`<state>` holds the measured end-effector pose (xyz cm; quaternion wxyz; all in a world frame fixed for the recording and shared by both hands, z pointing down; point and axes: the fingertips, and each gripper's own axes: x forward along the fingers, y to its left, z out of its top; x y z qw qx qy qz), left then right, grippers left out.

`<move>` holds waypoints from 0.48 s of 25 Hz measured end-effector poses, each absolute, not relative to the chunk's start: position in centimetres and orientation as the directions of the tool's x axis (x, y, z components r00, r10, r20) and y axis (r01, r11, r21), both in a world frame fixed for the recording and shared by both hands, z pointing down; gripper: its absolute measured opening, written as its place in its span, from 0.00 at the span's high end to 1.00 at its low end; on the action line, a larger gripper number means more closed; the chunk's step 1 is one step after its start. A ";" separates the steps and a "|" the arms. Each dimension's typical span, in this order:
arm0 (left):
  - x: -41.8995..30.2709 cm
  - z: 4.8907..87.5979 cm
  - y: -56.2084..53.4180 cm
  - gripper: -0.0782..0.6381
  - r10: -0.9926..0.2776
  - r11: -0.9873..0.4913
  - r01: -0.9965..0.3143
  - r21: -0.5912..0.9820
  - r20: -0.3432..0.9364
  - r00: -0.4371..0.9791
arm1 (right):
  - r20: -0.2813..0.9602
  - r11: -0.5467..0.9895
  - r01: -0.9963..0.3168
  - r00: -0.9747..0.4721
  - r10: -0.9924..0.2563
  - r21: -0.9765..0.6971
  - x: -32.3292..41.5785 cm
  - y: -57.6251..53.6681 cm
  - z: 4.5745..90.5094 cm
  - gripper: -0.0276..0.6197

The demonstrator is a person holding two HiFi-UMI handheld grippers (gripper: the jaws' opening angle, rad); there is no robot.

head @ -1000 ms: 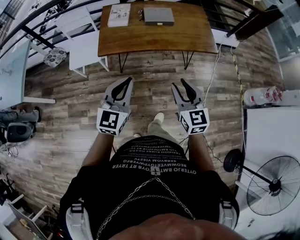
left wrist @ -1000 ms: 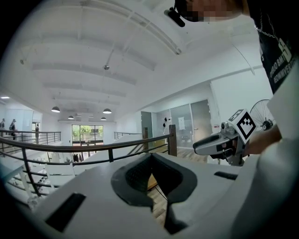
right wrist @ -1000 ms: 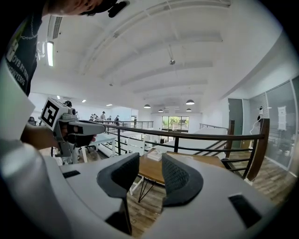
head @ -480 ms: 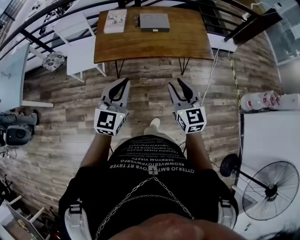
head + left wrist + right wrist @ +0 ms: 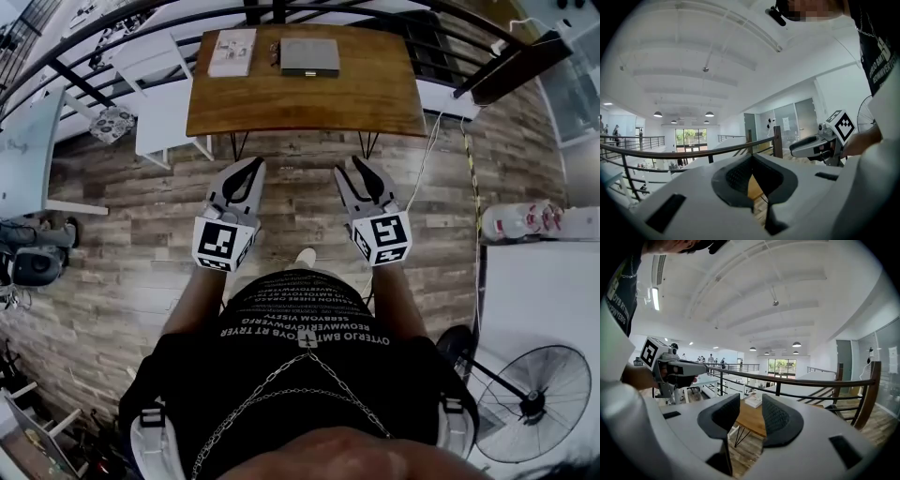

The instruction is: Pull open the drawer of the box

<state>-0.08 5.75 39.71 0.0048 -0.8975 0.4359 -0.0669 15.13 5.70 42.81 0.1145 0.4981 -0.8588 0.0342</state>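
Note:
A flat grey box (image 5: 309,56) lies at the far side of a wooden table (image 5: 309,98), next to a white booklet (image 5: 232,52). Both grippers hang in the air over the plank floor, short of the table's near edge. My left gripper (image 5: 253,167) has its fingertips together with nothing held; in the left gripper view (image 5: 751,158) a sliver of the table shows behind the pads. My right gripper (image 5: 358,171) is open and empty. Between its pads in the right gripper view (image 5: 751,401) I see the table (image 5: 749,422) and the booklet (image 5: 753,400).
A black railing (image 5: 141,14) runs behind the table. White chairs and small tables (image 5: 164,94) stand at the left. A white desk (image 5: 544,281) and a floor fan (image 5: 534,403) are at the right, with a cable (image 5: 427,131) trailing on the floor.
The table has slid lower in the head view as the person walked towards it. Both grippers came forward and a little up. Their jaws look the same.

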 end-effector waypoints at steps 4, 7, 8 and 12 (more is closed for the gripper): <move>1.5 39.0 5.0 0.88 -0.798 -0.602 -0.796 -0.070 0.102 0.594 | 0.226 0.513 -0.855 -0.486 -0.844 0.075 17.1 4.6 42.4 0.74; 2.2 38.9 4.9 0.88 -0.811 -0.585 -0.807 -0.079 0.099 0.577 | 0.222 0.523 -0.848 -0.495 -0.840 0.084 18.1 4.1 42.2 0.74; 2.2 39.0 4.9 0.88 -0.813 -0.581 -0.810 -0.080 0.100 0.574 | 0.219 0.526 -0.846 -0.499 -0.839 0.087 18.2 4.1 42.1 0.74; 1.6 39.4 4.8 0.88 -0.817 -0.574 -0.816 -0.065 0.109 0.566 | 0.218 0.532 -0.843 -0.506 -0.834 0.080 17.6 3.6 42.4 0.74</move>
